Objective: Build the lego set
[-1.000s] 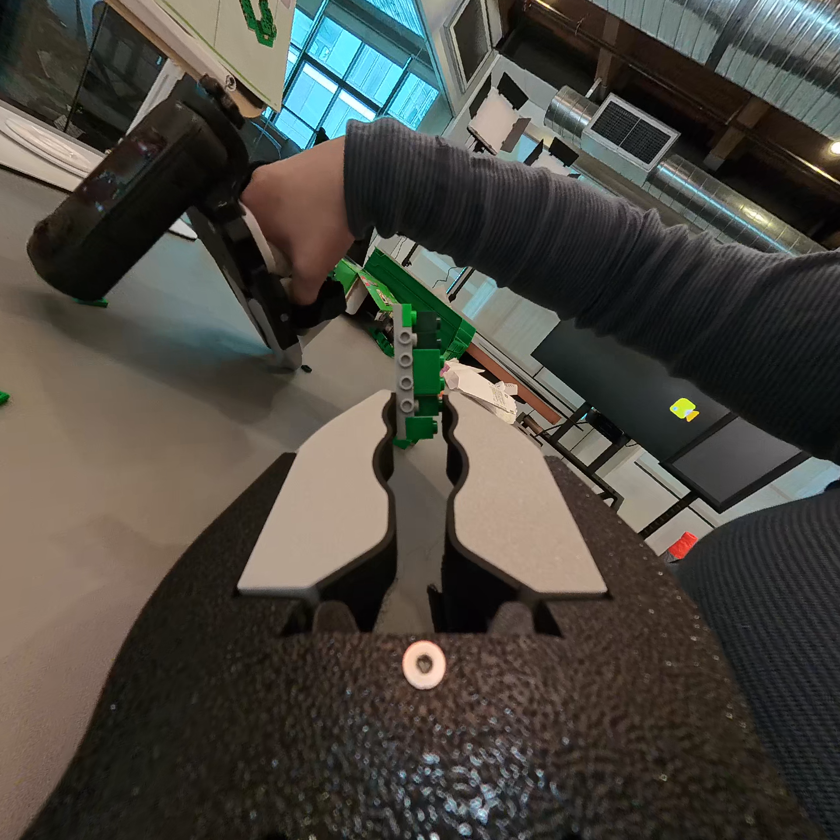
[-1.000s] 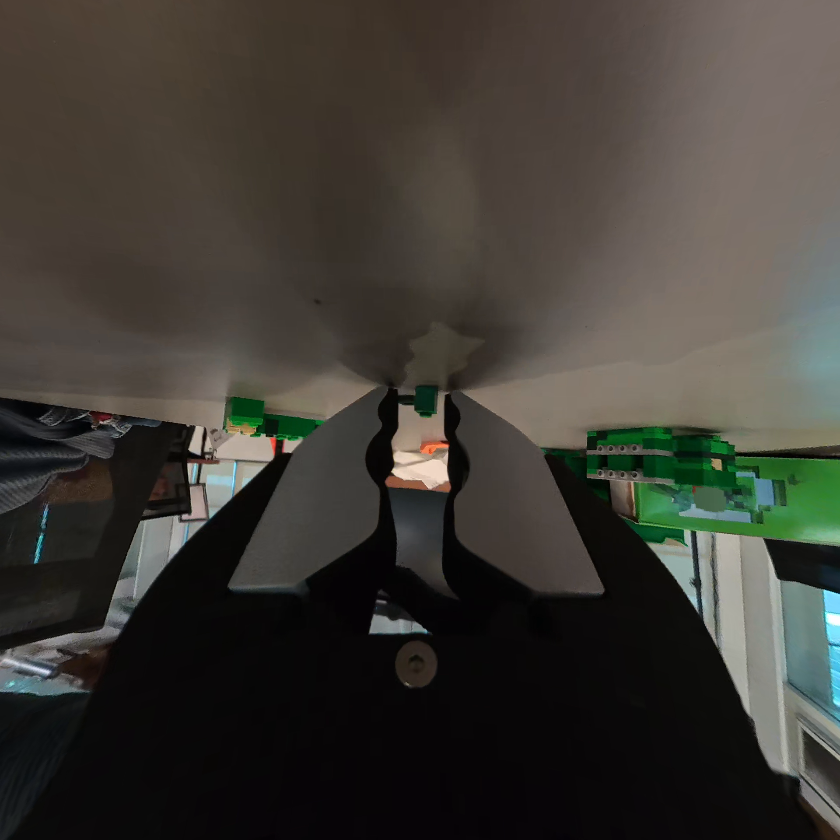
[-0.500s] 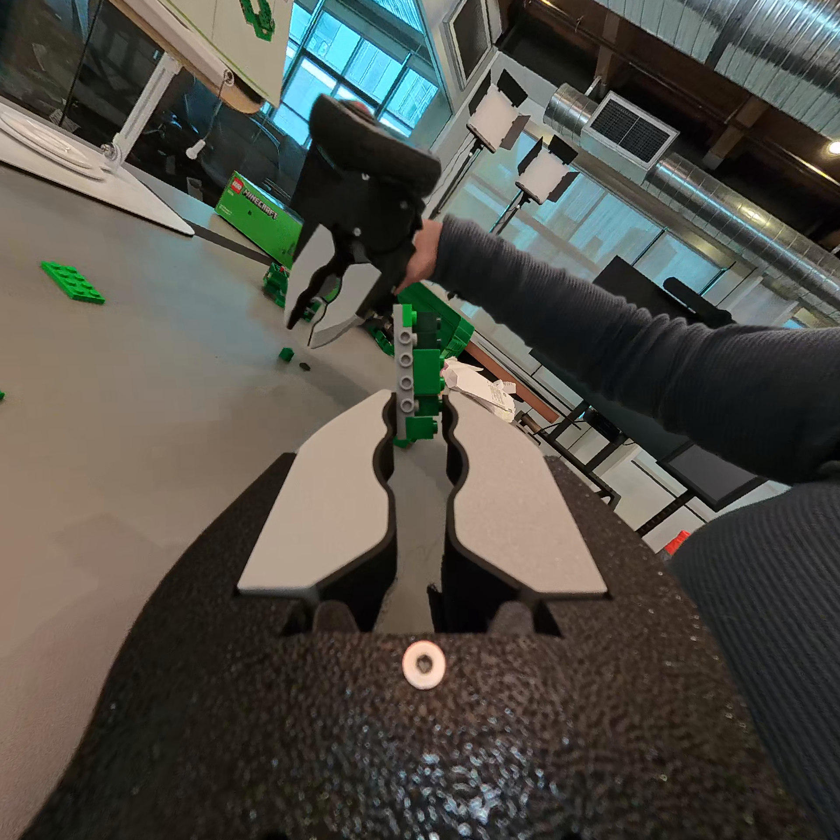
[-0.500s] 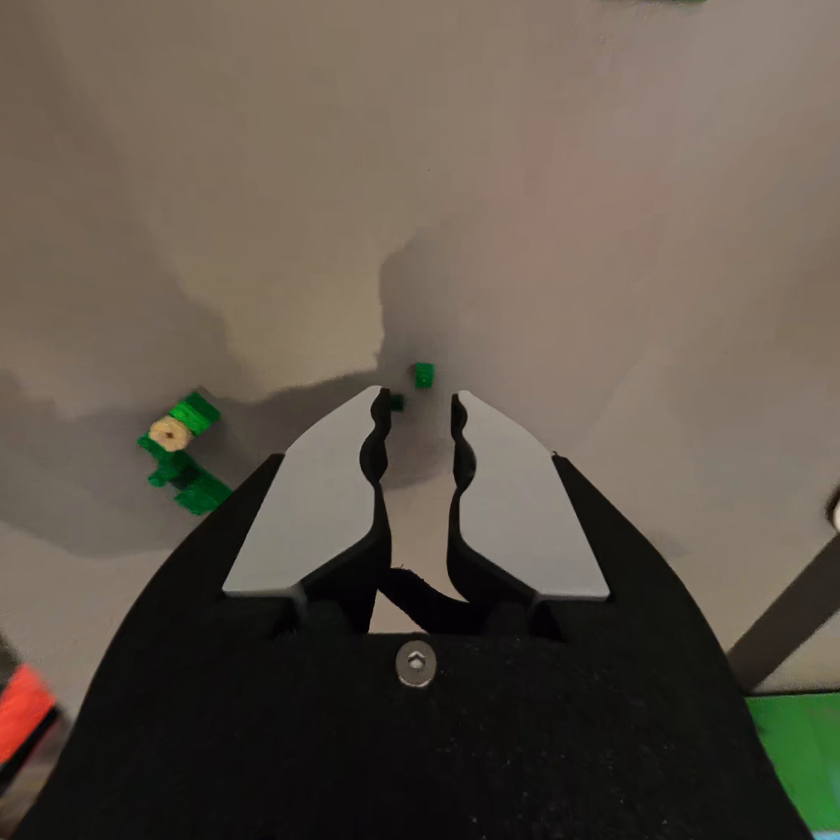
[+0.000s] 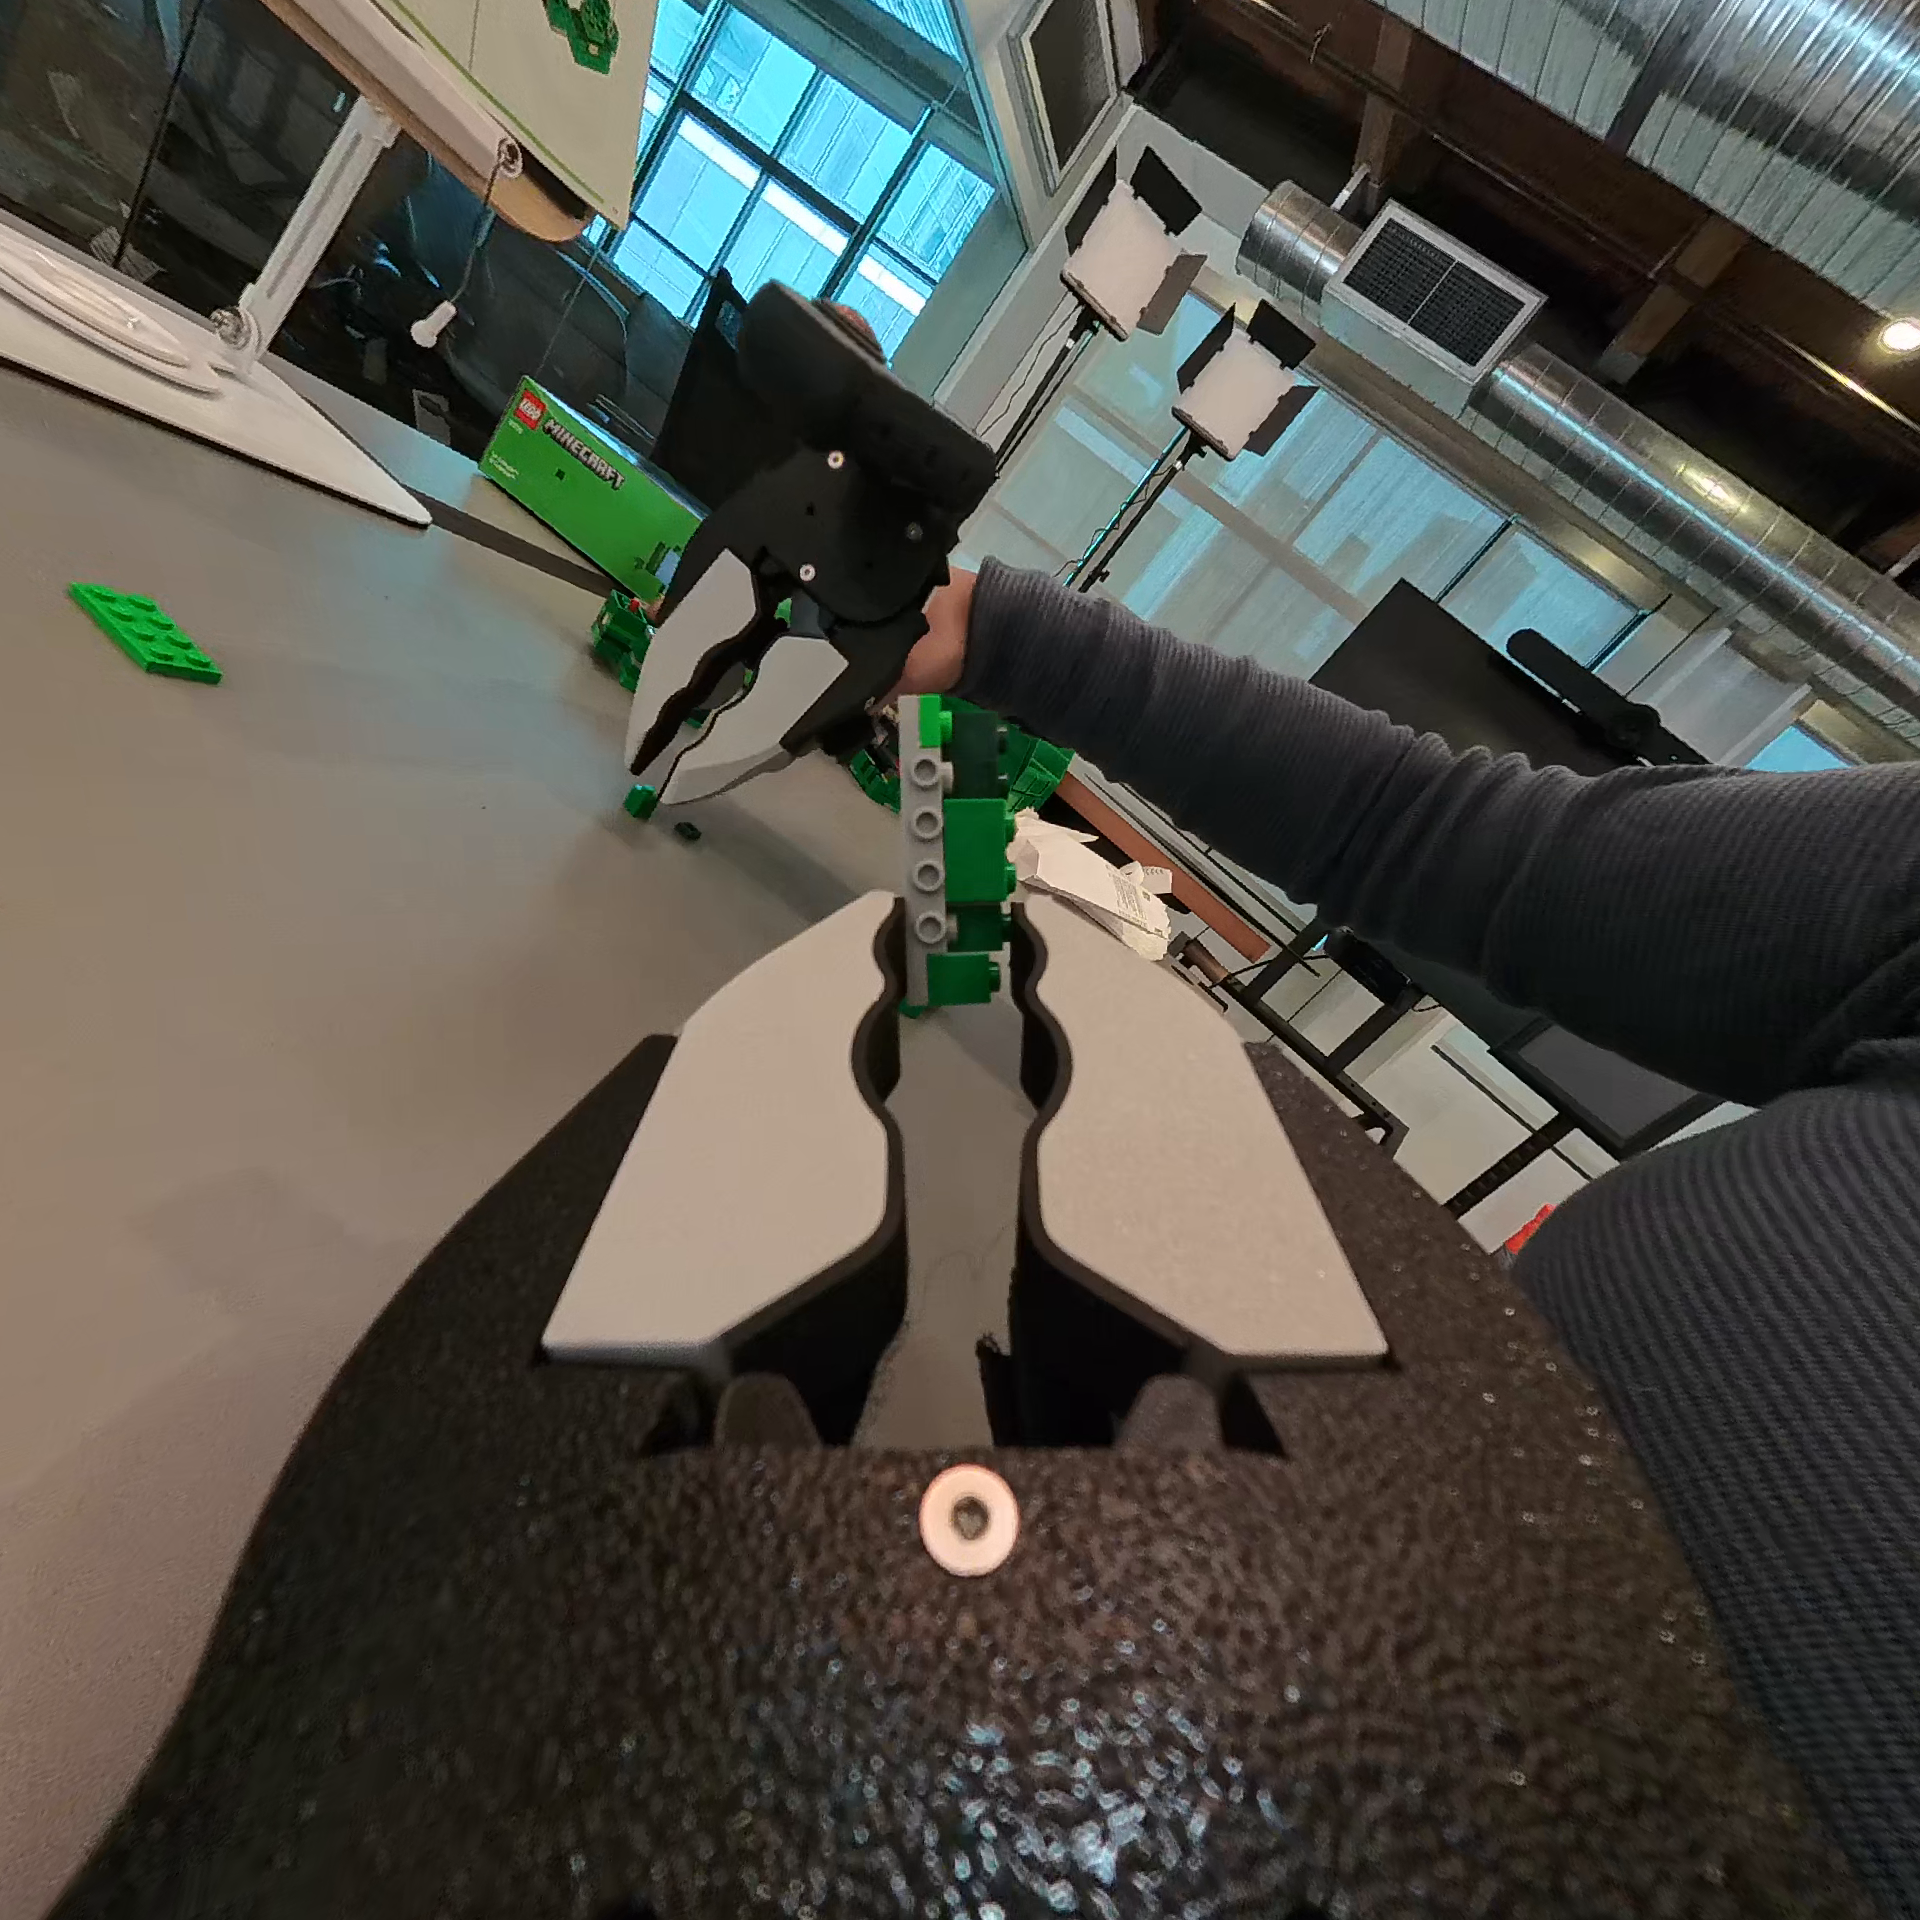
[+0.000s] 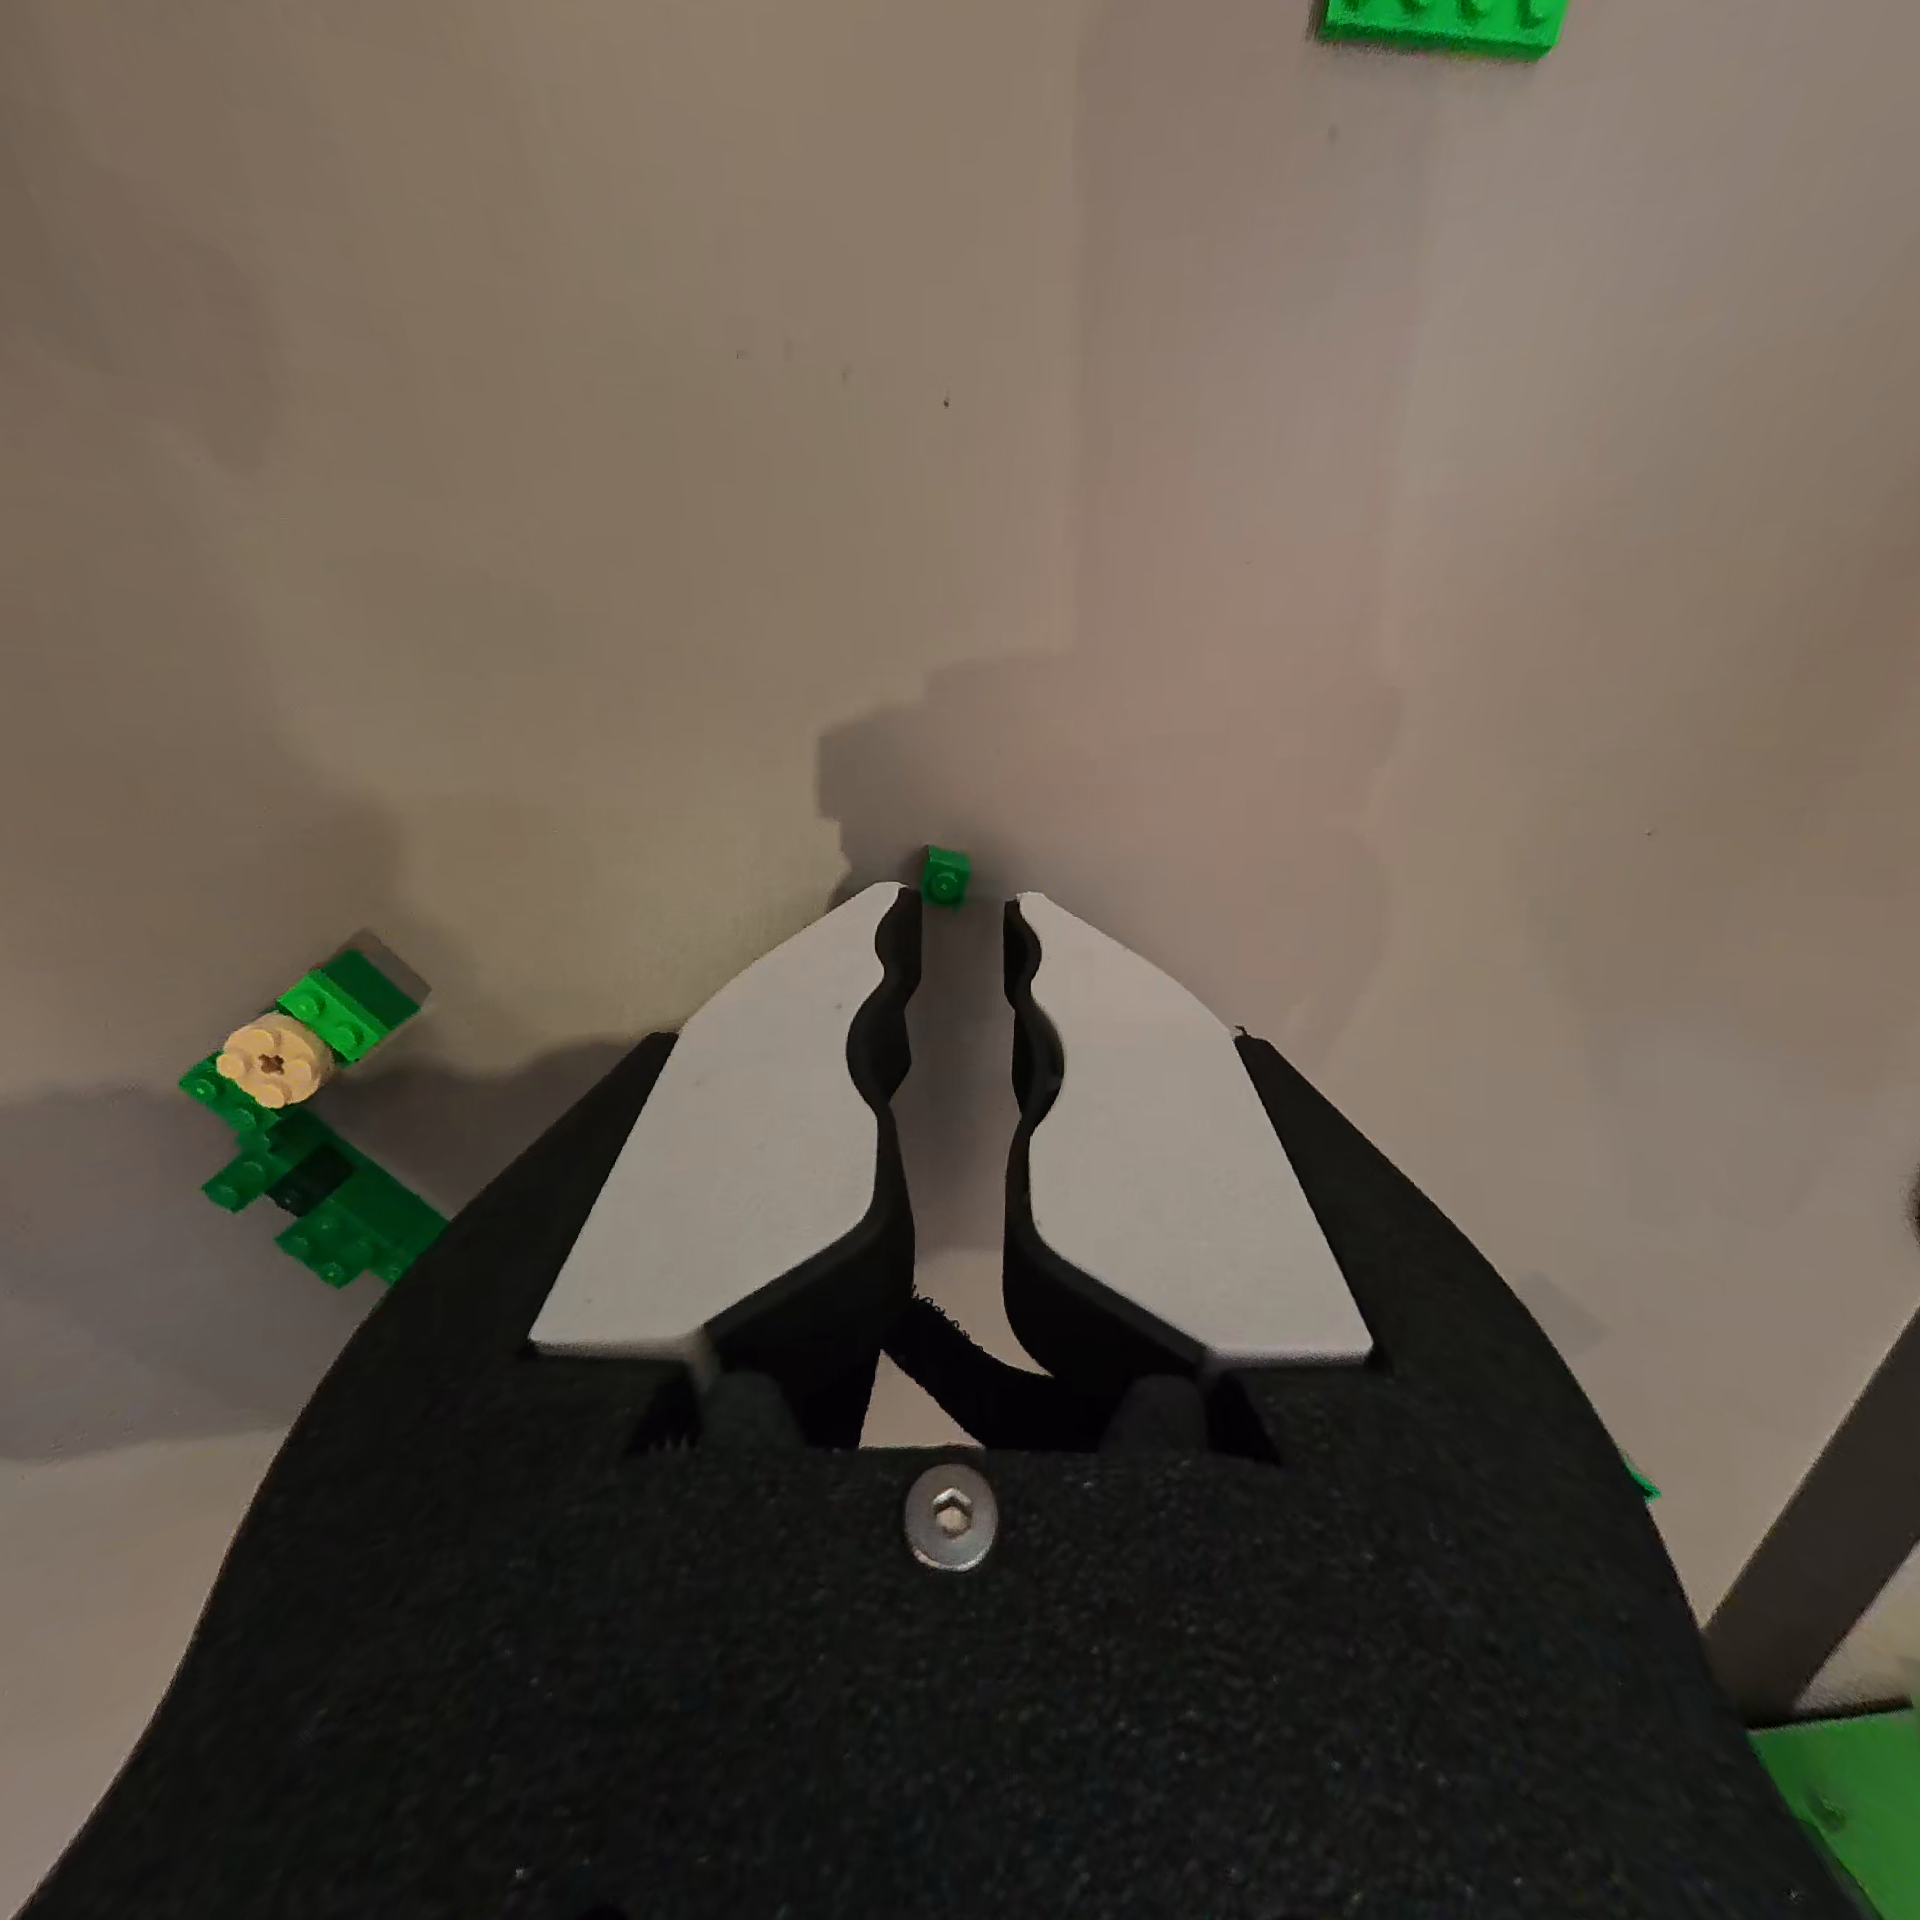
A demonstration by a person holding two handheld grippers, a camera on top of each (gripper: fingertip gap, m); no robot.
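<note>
On the grey table (image 6: 623, 416), a small green brick (image 6: 947, 876) lies just beyond the right gripper's (image 6: 961, 906) parted, empty jaws, while the left gripper's (image 5: 956, 935) jaws clamp an upright green-and-grey lego assembly (image 5: 951, 862).

Left view low along table (image 5: 312, 935); right view straight down, close

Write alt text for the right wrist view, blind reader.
The right hand-held gripper points down at a grey table, open, fingertips just short of a tiny green brick. A small green assembly with a tan round piece lies to the left; a green plate is at the top edge.
</note>
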